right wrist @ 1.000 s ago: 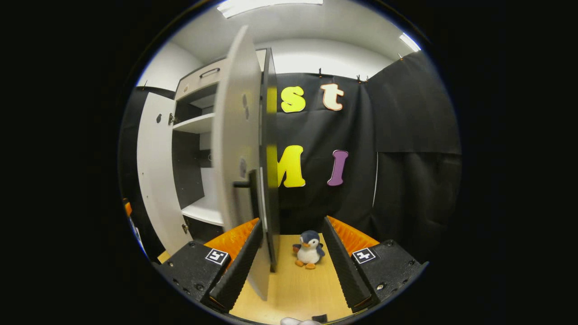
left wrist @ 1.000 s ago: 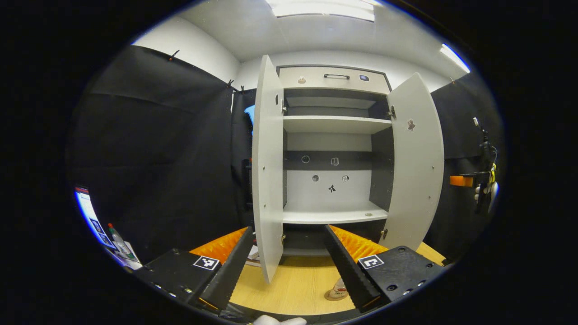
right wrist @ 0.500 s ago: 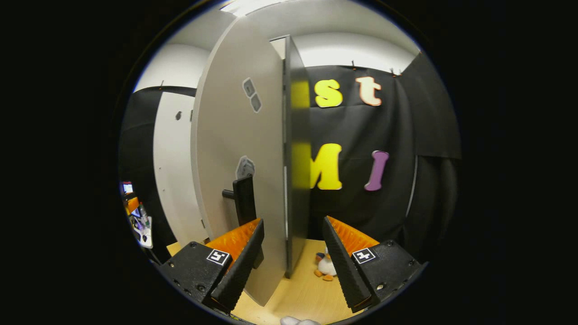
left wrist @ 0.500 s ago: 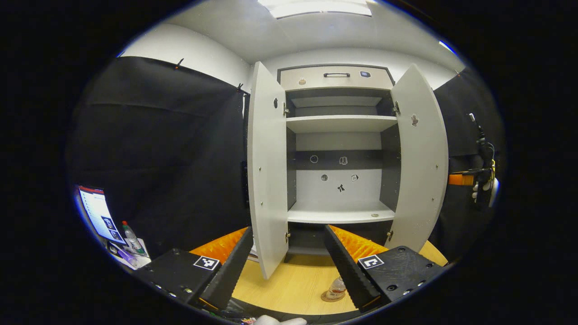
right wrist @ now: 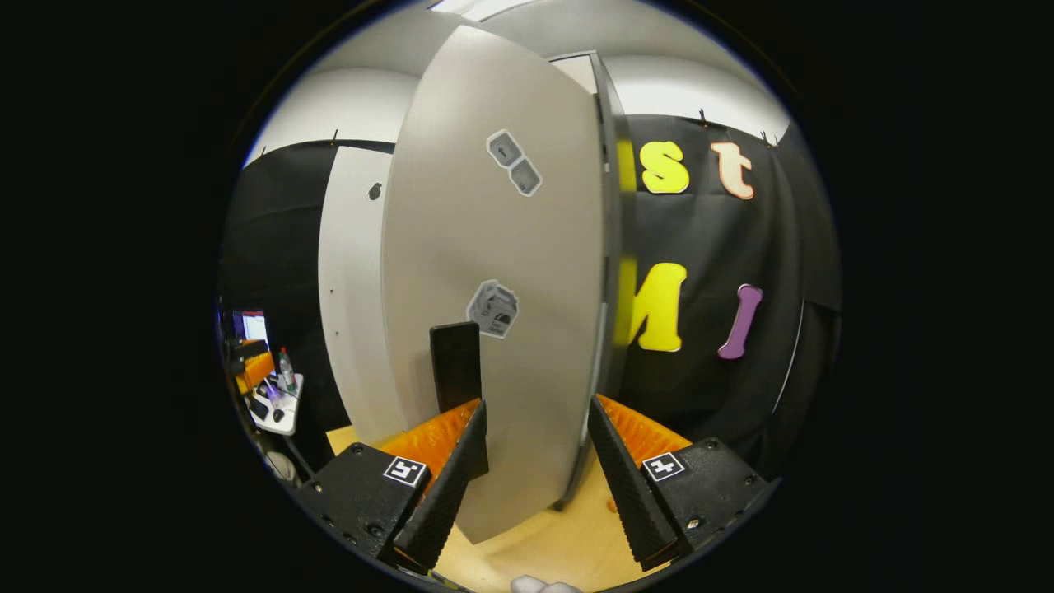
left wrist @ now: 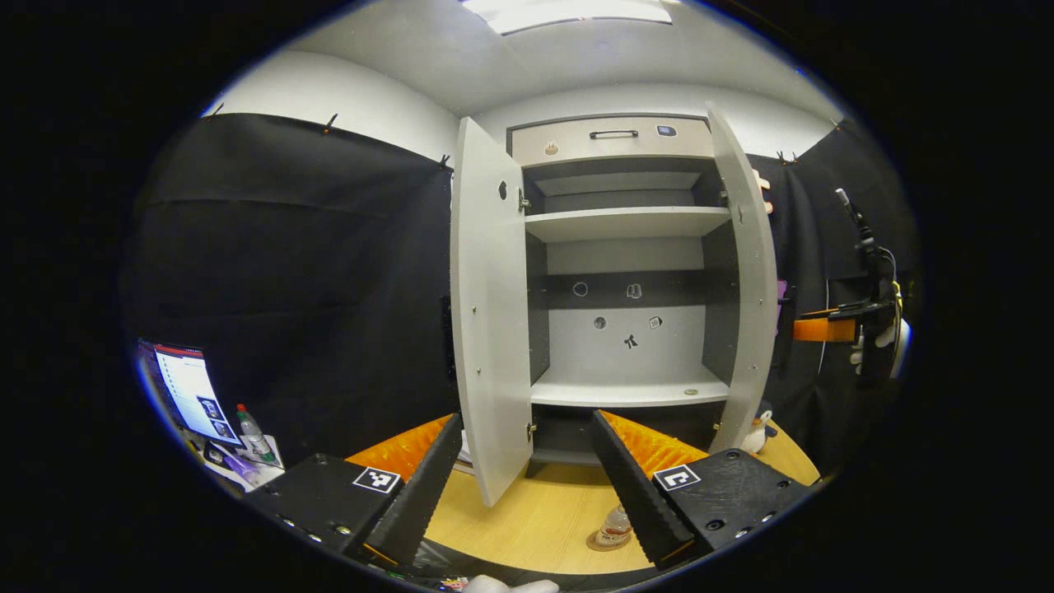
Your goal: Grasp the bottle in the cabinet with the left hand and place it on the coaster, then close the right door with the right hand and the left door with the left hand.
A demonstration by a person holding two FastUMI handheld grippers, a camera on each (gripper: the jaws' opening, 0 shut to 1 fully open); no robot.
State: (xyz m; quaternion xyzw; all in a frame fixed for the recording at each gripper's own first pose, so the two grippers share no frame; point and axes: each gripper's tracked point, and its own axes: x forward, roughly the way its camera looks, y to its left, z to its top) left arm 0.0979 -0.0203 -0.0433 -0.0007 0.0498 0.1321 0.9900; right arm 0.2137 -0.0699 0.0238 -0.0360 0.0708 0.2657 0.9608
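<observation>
In the left gripper view the white cabinet [left wrist: 630, 272] stands on the wooden table. Its left door [left wrist: 486, 329] is wide open and its right door [left wrist: 751, 280] is partly swung in, seen almost edge-on. The small clear bottle [left wrist: 613, 523] stands on the round coaster [left wrist: 599, 543] in front of the cabinet, beside my right finger. My left gripper [left wrist: 527, 486] is open and holds nothing. In the right gripper view my right gripper [right wrist: 535, 478] is open, close against the outer face of the right door [right wrist: 510, 272], its left finger just below the black handle [right wrist: 455, 366].
A toy penguin [left wrist: 756, 432] sits on the table to the right of the cabinet. A monitor [left wrist: 191, 391] and another bottle [left wrist: 251, 424] stand at the far left. The other gripper [left wrist: 823, 329] and a gloved hand [left wrist: 877, 350] show at the right, behind the right door.
The right door has swung inward from wide open. My right gripper has come round onto its outer face by the handle. My left gripper has drawn back a little.
</observation>
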